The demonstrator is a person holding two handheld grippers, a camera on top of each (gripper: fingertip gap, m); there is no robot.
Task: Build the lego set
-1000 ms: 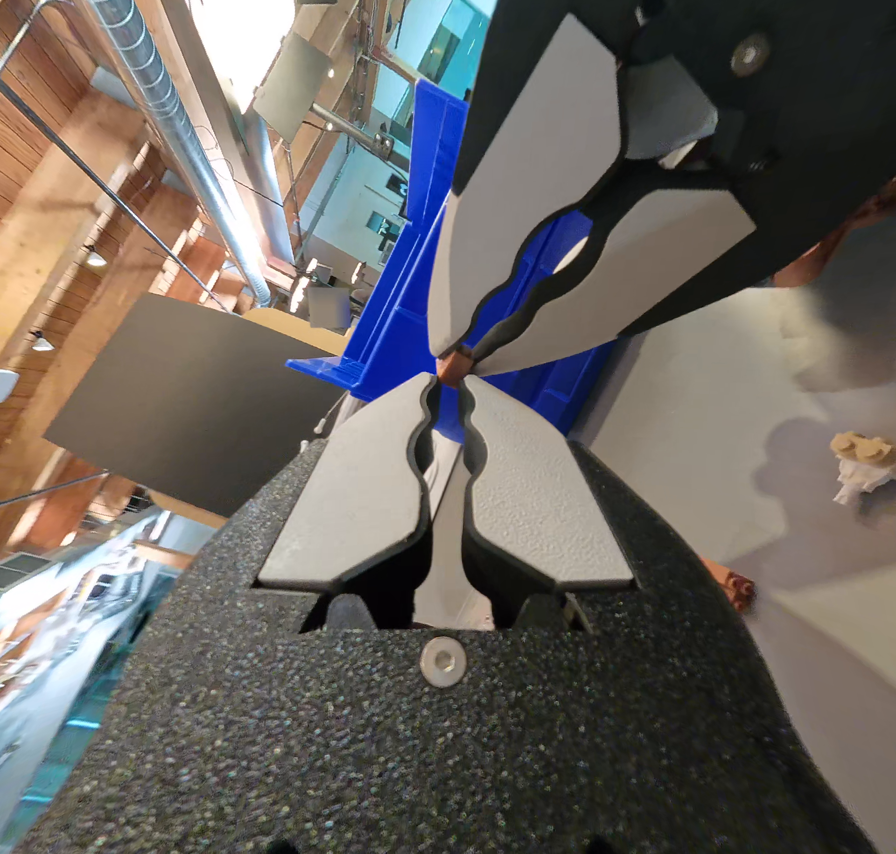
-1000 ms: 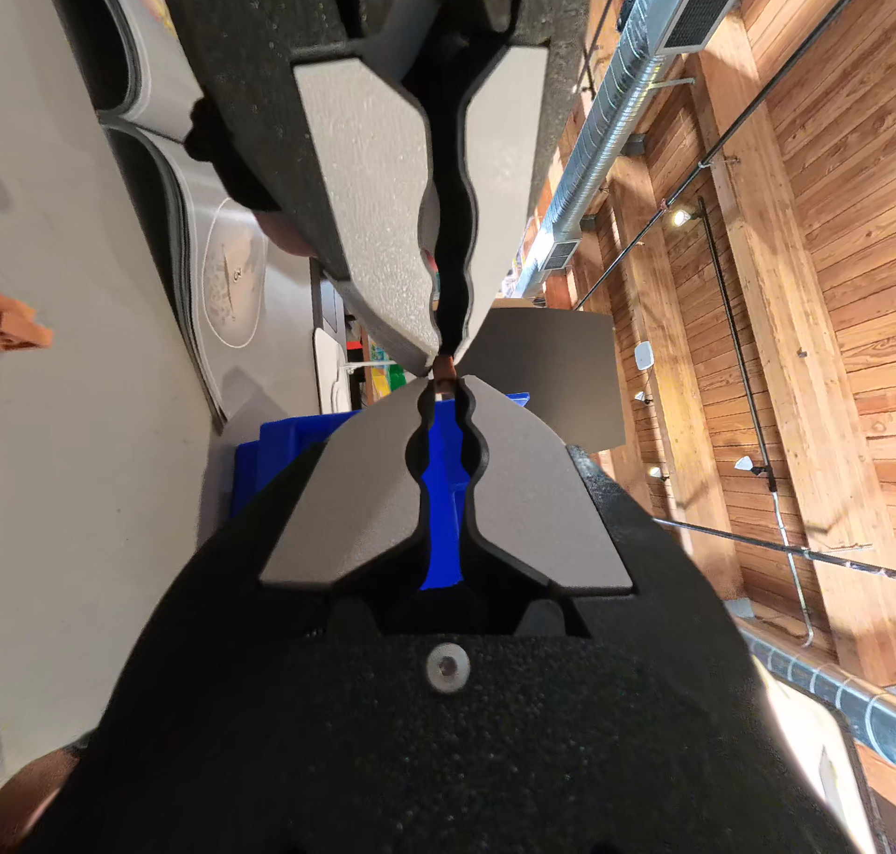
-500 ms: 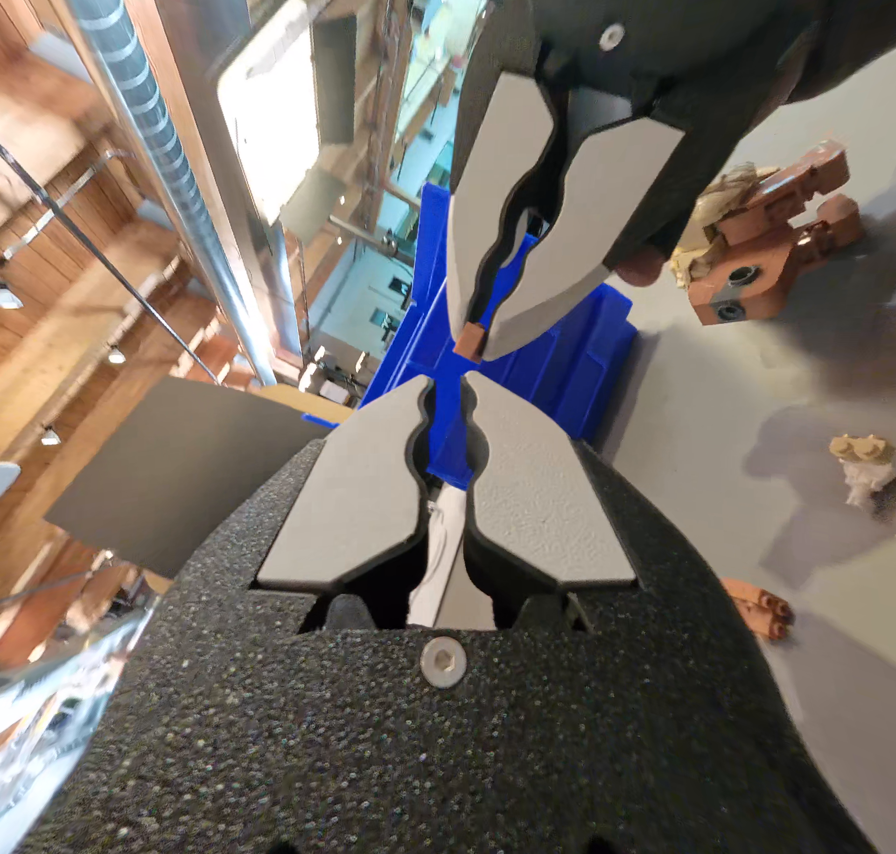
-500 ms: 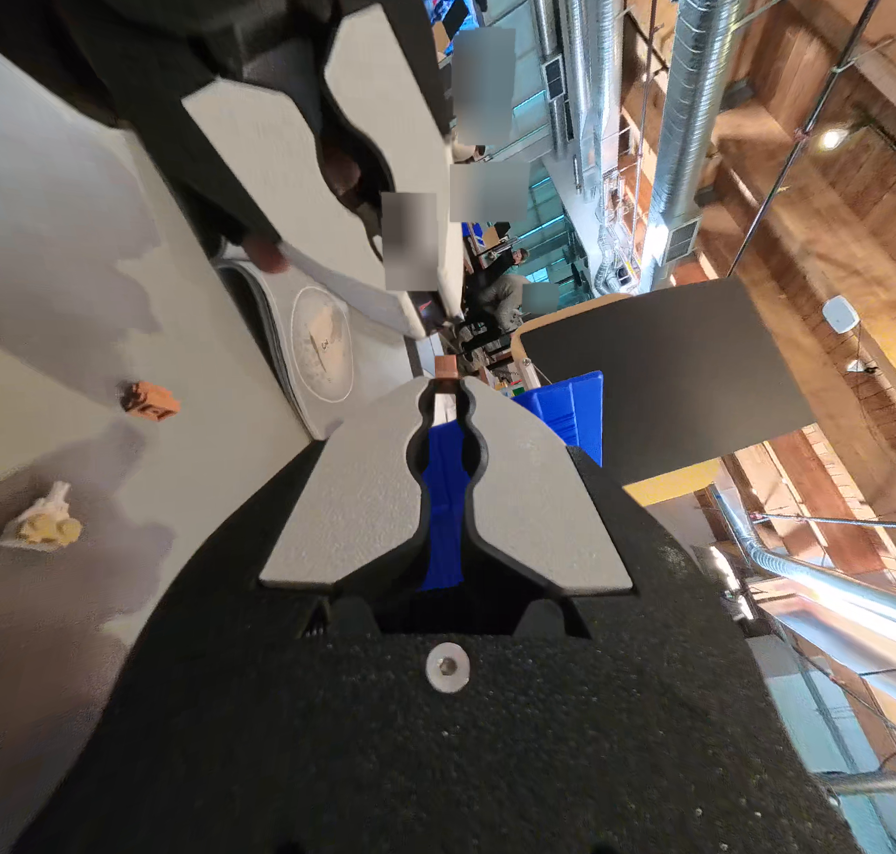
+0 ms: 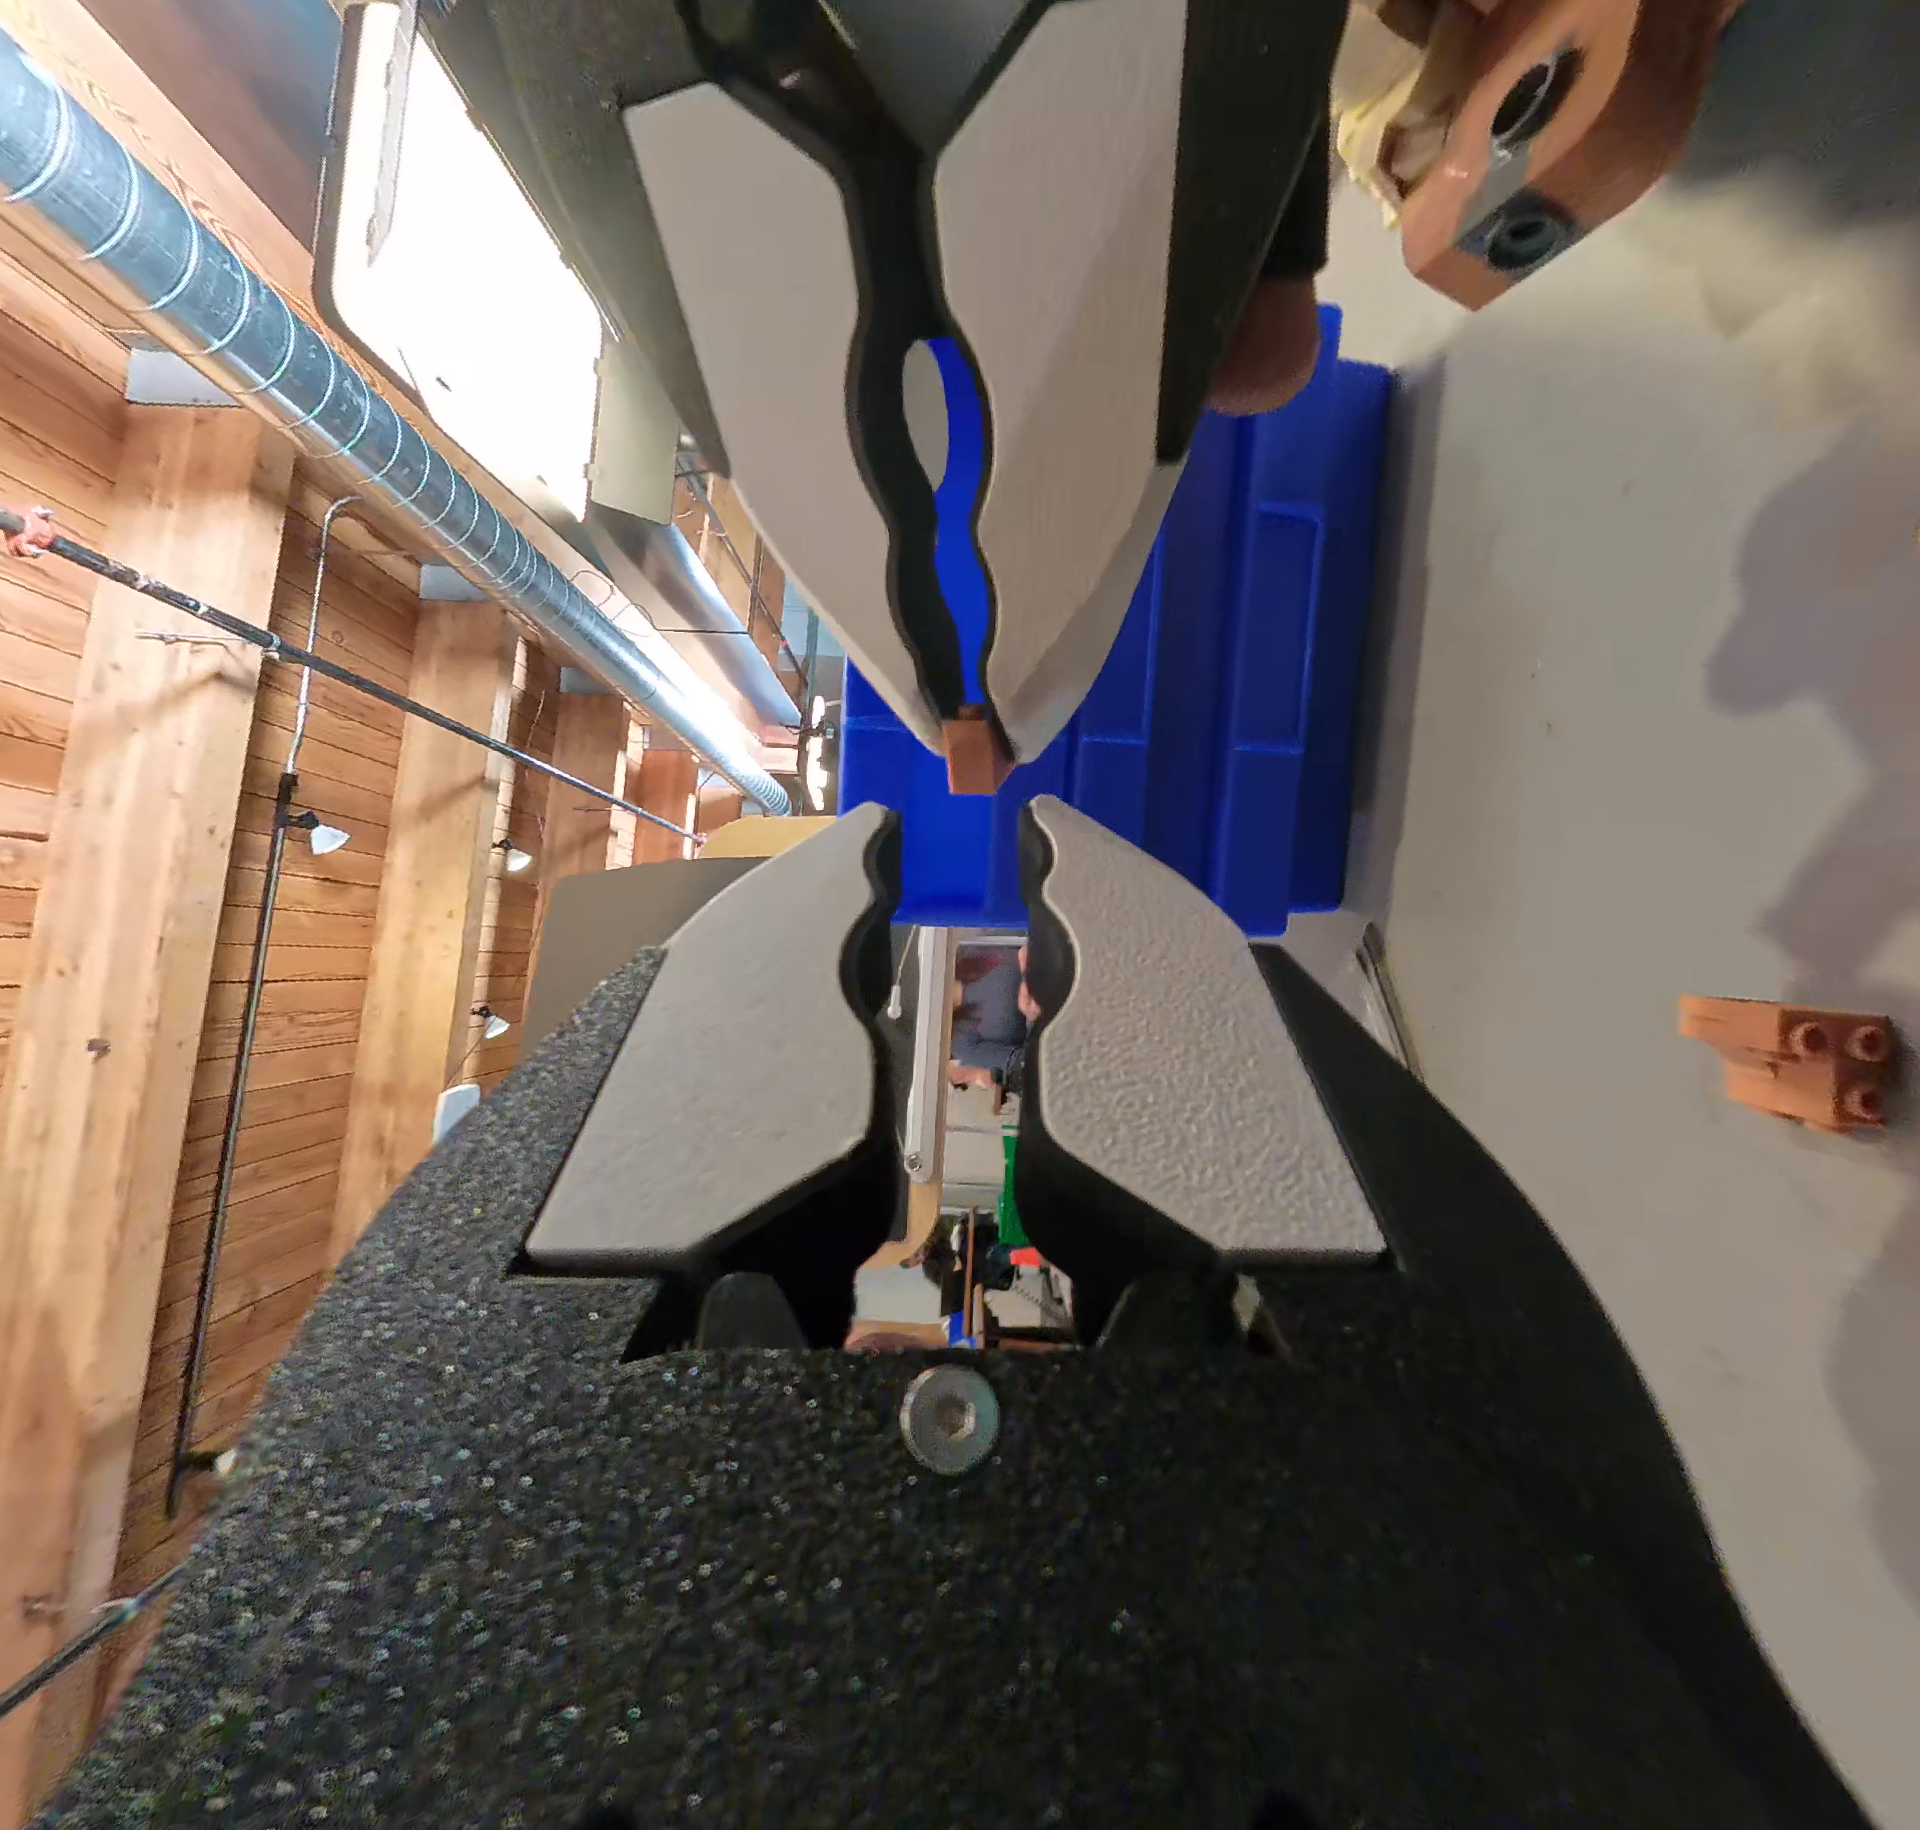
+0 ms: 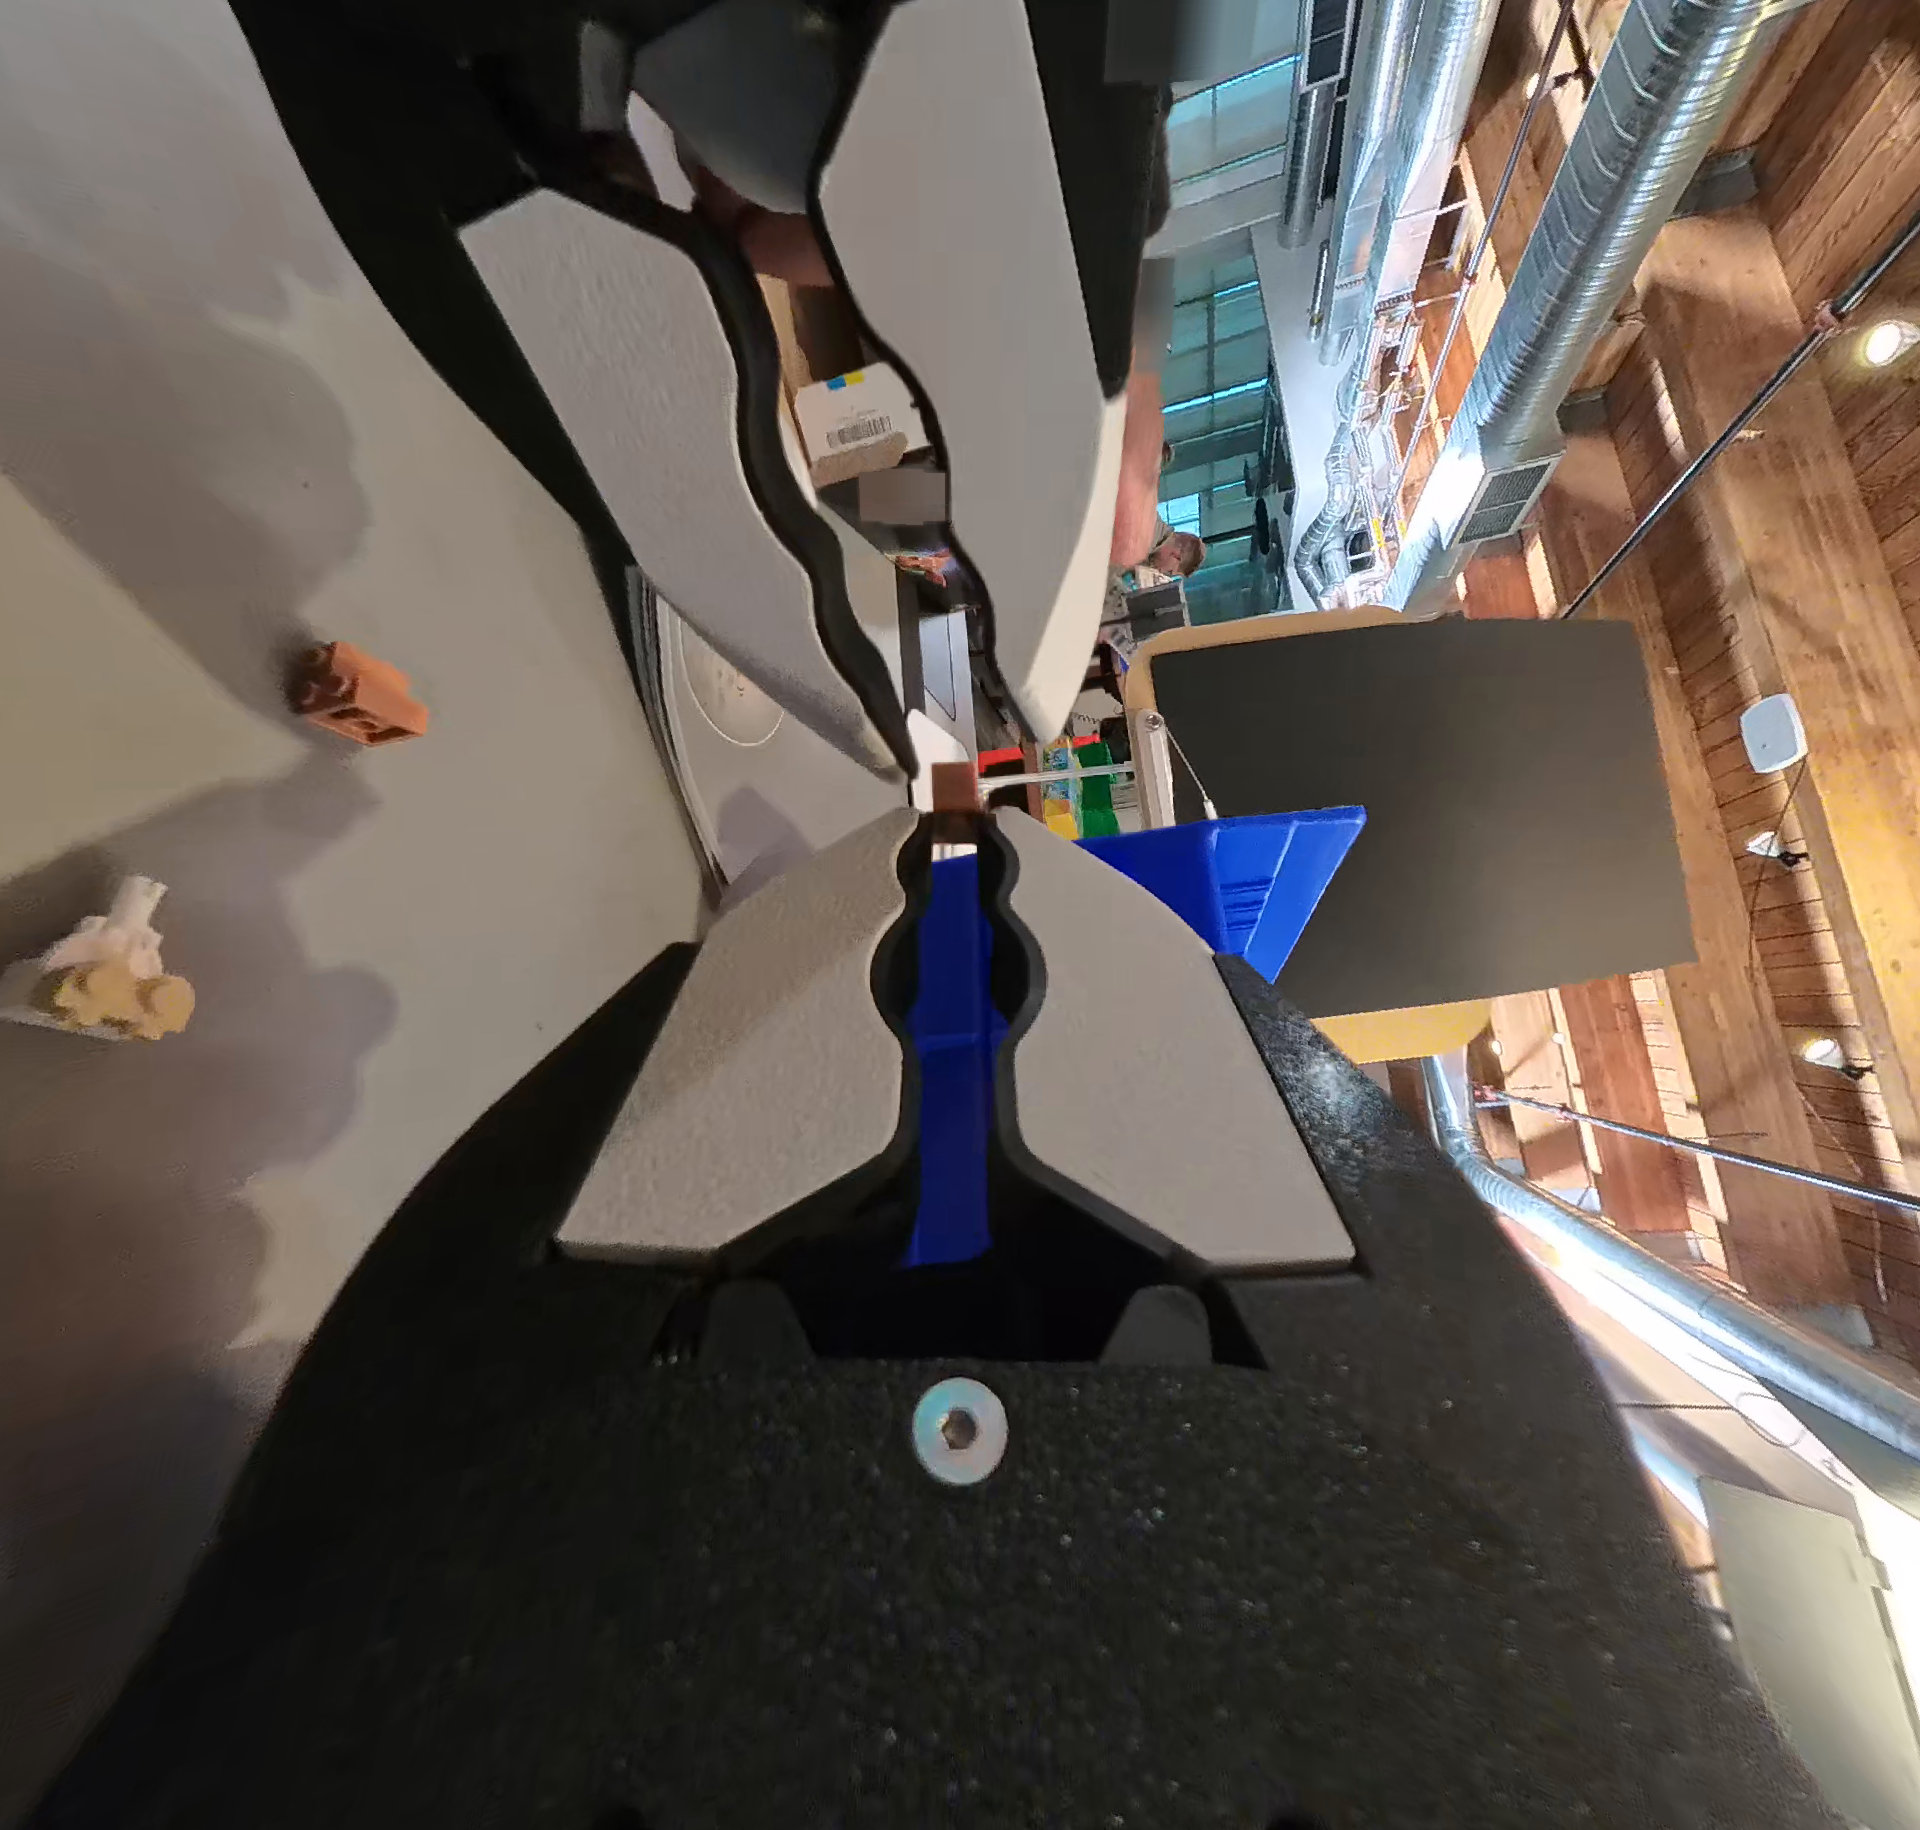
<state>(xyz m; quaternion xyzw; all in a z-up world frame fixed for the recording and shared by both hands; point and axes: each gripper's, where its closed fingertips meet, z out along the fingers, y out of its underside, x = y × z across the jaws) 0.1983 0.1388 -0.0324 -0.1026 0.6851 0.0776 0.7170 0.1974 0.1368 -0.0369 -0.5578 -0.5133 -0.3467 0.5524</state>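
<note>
1. We could drop the brick (image 5: 977,760). It is tiny and only the very tips of the right gripper (image 6: 956,824) pinch it, so a slight twist during a handover could flick it onto the table (image 5: 1558,637).
2. The left gripper (image 5: 956,830) is parted narrowly and holds nothing; a late or off-centre close would miss the brick.
3. The right gripper is clamped on the brick, held in the air tip to tip with the left, the brick just clear of its fingers.
4. The brown assembly (image 5: 1507,97), a loose brown piece (image 5: 1803,1063) and a tan piece (image 6: 104,980) lie on the table; a blue bin (image 5: 1226,637) stands behind.
</note>
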